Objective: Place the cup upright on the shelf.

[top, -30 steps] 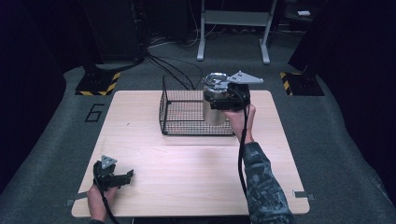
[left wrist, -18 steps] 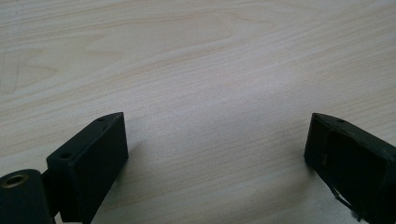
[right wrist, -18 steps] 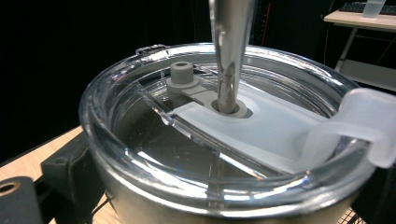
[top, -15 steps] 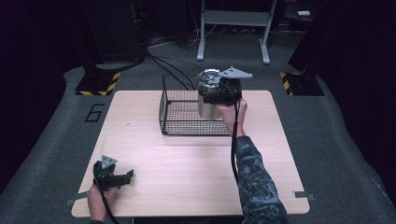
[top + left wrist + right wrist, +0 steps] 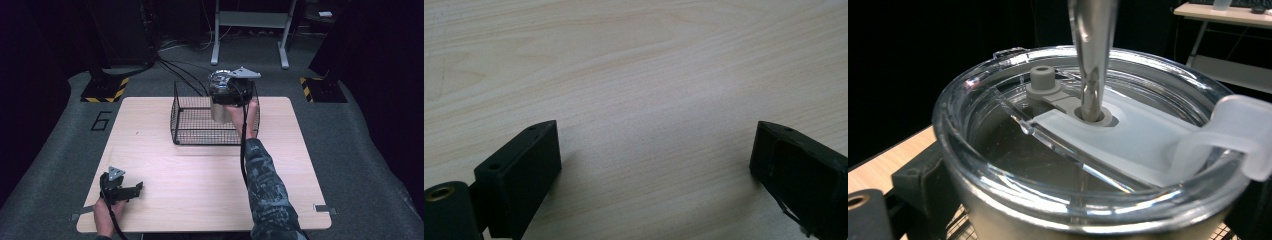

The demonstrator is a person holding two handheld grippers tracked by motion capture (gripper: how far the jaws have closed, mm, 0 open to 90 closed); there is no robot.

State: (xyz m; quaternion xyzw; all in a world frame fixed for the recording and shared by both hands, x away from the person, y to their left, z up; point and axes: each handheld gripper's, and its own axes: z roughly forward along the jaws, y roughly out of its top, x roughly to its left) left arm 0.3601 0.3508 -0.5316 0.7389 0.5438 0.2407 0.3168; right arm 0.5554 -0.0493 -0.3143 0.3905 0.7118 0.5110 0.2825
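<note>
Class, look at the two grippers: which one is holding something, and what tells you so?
The right gripper, over the wire basket: its jaws clasp a steel tumbler with a clear lid. The left gripper is open over bare table.

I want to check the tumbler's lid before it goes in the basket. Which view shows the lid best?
The right gripper view: the clear lid sits close up, with a metal straw through its hole. The high view shows the tumbler small, held by the right gripper over the wire basket.
</note>
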